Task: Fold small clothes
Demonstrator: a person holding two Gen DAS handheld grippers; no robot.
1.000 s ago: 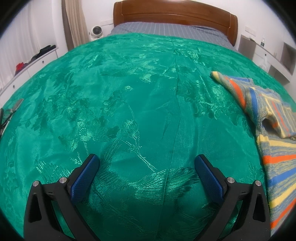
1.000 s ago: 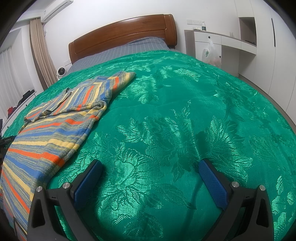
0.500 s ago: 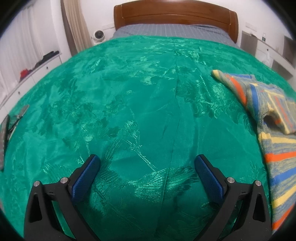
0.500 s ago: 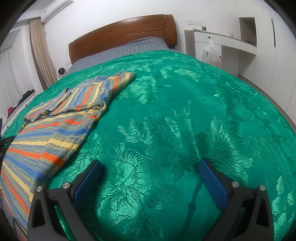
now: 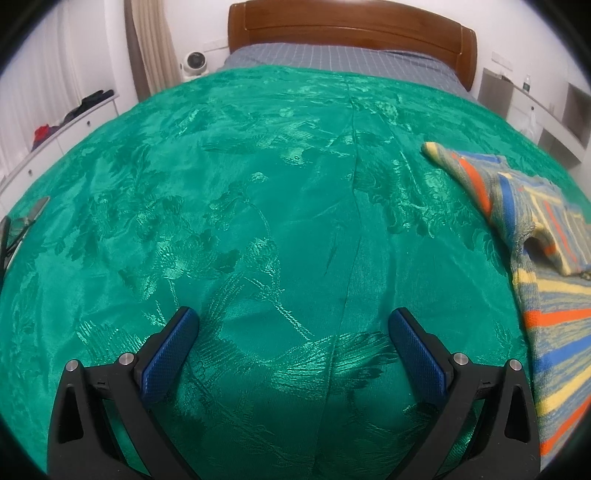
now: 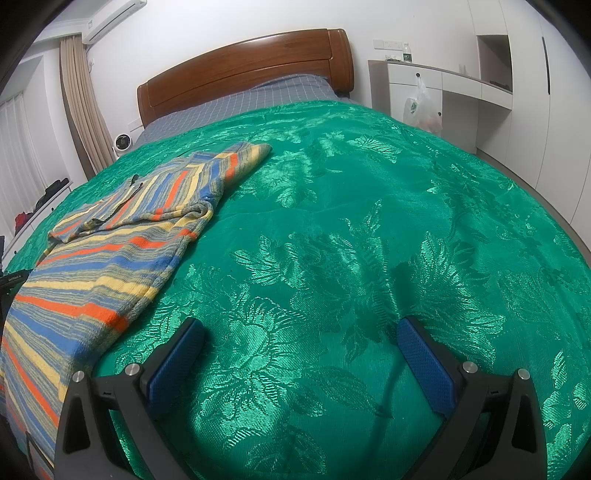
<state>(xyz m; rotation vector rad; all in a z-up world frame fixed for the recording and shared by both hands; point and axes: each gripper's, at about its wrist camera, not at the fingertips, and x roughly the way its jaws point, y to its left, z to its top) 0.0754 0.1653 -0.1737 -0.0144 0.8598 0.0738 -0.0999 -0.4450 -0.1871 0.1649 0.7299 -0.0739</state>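
Little has moved since a second ago: my left gripper [image 5: 291, 354] has tilted up a bit, so more of the headboard [image 5: 351, 35] shows in its view, and my right gripper [image 6: 301, 356] has stayed where it was. Both have their jaws wide and hold nothing; under each one I see only the green bedspread [image 5: 258, 184].

The sweater [image 6: 122, 240], striped in blue, orange and yellow, lies flat on the bed between the two grippers: to the right of the left one and to the left of the right one. Its body runs toward the foot edge of the bed and one sleeve [image 6: 236, 158] reaches toward the headboard. A part near the collar already lies doubled over the body. I judge the folding is not really begun yet.

What can go wrong, in my opinion:
- The bedspread is smooth and loose. If I close the jaws too low at the sweater's edge, I may pinch the bedspread together with the knit and drag both.
- The knit is soft and thick. If I take only one layer at the hem, the lower layer will stay behind and the fold will come out crooked.
- The hem at the foot edge is cut off in both views, so I cannot tell how near it is to the edge. A pull in that direction could slide the sweater off the bed.
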